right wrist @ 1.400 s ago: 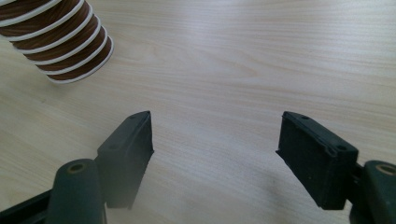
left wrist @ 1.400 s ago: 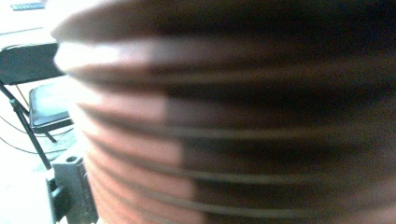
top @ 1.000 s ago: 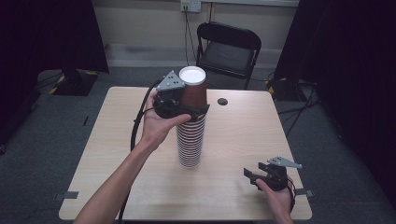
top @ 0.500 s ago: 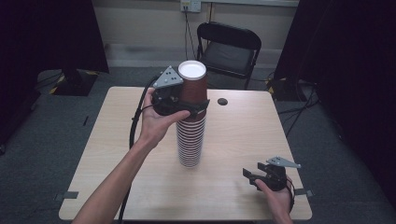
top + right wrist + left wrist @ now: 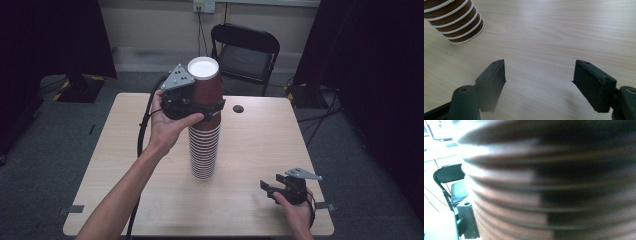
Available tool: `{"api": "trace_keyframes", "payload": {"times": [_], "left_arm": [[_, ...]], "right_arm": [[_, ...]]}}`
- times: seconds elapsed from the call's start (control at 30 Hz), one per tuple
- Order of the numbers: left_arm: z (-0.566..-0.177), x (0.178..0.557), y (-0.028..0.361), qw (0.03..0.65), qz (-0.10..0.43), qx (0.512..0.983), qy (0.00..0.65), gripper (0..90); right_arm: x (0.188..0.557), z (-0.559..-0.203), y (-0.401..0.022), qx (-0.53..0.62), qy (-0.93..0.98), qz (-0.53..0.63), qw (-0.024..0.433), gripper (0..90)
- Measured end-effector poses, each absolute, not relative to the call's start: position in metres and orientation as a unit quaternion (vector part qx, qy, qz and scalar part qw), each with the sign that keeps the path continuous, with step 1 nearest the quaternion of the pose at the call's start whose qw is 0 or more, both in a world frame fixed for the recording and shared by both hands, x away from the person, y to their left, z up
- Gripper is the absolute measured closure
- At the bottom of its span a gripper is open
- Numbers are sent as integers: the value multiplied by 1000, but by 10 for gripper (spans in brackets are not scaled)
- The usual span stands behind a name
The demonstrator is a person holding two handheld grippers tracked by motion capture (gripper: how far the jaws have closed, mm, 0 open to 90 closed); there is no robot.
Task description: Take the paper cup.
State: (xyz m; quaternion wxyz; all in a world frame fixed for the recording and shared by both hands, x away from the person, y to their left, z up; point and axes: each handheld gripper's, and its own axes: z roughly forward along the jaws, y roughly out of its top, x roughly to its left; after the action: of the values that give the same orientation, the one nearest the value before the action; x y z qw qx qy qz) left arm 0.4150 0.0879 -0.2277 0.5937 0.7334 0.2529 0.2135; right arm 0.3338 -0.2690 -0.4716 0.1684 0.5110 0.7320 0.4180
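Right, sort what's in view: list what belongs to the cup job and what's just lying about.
In the job:
- top cup, clamped by the left gripper
- cup stack beneath it
- table the stack stands on

Lying about:
- right gripper, open, resting near the table edge
- small dark disc on the table
- folding chair behind

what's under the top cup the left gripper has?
Under the top cup, held by the left gripper, the stack of cups stands on the table. Whether it still nests in them is hidden by the gripper.
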Motion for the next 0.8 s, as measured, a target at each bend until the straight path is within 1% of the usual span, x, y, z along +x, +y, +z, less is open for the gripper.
{"api": "trace_keyframes", "payload": {"times": [0.37, 0.5, 0.6, 0.8], "left_arm": [[-215, 411, 90, 616, 233, 711, 245, 108], [-210, 410, 91, 627, 232, 704, 240, 109], [-207, 408, 94, 632, 242, 696, 238, 108], [-203, 407, 104, 646, 246, 683, 238, 108]], "right_arm": [[333, -471, -269, 509, 731, 422, 169, 254], [333, -471, -269, 510, 730, 422, 169, 254], [333, -471, -269, 510, 730, 423, 169, 254], [333, -471, -268, 508, 731, 424, 169, 253]]}}
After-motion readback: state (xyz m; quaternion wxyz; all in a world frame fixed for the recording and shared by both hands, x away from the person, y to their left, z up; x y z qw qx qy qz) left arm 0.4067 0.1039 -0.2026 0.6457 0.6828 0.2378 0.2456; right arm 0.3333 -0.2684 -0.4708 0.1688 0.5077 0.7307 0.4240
